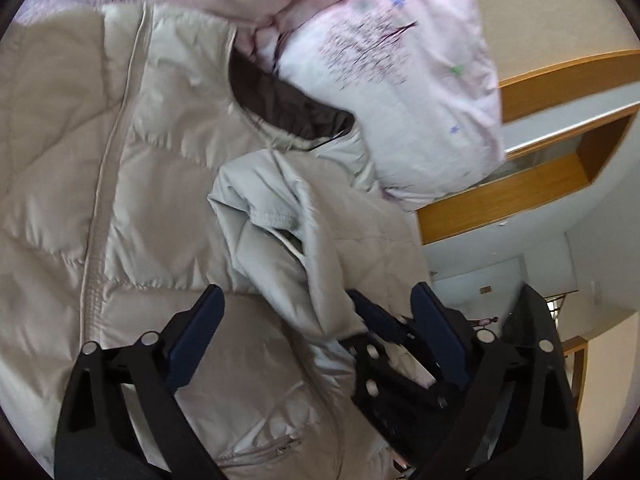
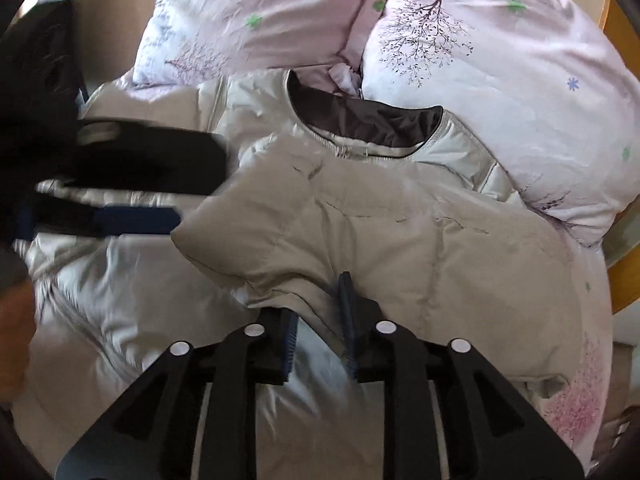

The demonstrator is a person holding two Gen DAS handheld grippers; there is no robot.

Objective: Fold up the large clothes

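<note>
A pale grey puffer jacket (image 1: 160,160) with a dark brown collar lining (image 1: 280,96) lies front up on the bed, zip closed. One sleeve (image 1: 280,220) is folded over its chest. My left gripper (image 1: 318,292) is open wide just above the jacket, and the sleeve's end lies between its fingers untouched. In the right wrist view the jacket (image 2: 400,220) fills the middle. My right gripper (image 2: 318,320) stands open a little, with the folded sleeve's edge in the gap and the pads not pressing it. The left gripper (image 2: 196,200) reaches in from the left, blurred.
Two pink flowered pillows (image 2: 500,100) (image 2: 260,12) lie beyond the collar, one also in the left wrist view (image 1: 400,80). A wooden bed frame (image 1: 540,92) runs along the right. Pink bedding (image 2: 572,400) shows at the jacket's right. A hand (image 2: 16,320) is at the left edge.
</note>
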